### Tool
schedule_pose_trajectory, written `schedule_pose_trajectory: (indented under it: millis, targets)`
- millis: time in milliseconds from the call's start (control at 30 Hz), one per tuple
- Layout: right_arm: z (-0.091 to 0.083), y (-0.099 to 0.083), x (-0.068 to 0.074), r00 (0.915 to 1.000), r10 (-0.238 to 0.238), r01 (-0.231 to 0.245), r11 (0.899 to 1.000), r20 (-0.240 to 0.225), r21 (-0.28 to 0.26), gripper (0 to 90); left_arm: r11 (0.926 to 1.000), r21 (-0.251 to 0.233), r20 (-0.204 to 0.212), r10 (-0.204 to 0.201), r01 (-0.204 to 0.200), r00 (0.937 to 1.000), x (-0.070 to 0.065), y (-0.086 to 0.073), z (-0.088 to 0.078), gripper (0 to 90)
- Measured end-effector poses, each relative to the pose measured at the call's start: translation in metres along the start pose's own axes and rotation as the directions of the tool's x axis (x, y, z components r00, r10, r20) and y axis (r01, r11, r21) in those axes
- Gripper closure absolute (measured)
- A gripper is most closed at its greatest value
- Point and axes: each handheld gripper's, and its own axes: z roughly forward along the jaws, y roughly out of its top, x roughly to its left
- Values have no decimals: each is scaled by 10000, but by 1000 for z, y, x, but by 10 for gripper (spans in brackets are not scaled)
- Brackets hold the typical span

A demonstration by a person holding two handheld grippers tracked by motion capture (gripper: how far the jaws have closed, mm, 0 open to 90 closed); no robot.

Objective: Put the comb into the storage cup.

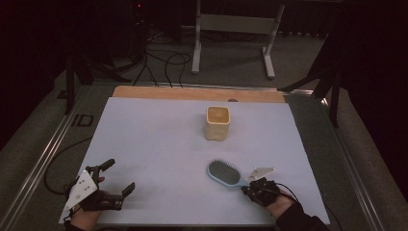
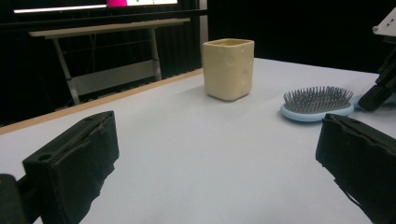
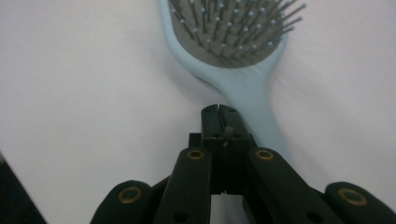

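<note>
Big white sheet (image 1: pixel 159 144) covers the table, with a strip of wooden edge (image 1: pixel 192 92) showing at the far side. On it, toward the far middle, sits a cream square cup (image 1: pixel 217 123), upright, and I can't tell whether anything is inside from the high view. The left gripper view gives its dimpled side wall but not the inside.

Next down, the left gripper (image 1: pixel 118 177) rests at the near left corner with its jaws spread wide, nothing between them.

The light blue hairbrush (image 1: pixel 225 173) lies bristles up on the sheet, near right, well apart from the cup. The right gripper (image 3: pixel 219 112) has its jaws pressed together right beside the brush handle, not pinching it. The right gripper view shows that gap-free closure; the high view just shows the hand at the handle end.
</note>
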Motion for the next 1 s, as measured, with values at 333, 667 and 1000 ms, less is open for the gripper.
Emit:
schedule_pose_trajectory:
  millis: [333, 667, 1000]
  targets:
    - [-17, 8, -8, 9971, -606, 585, 9972, -457, -473, 900, 10000, 16, 10, -13, 13, 10000, 0, 0, 0, 0]
    - [-32, 20, -29, 9934, -906, 849, 9932, -702, -796, 806, 10000, -2, 0, -38, 38, 10000, 1, 0, 0, 0]
    - [-42, 28, -34, 9808, -1594, 1504, 9850, -1120, -851, 540, 10000, 12, 24, -66, 66, 10000, 1, 0, 0, 0]
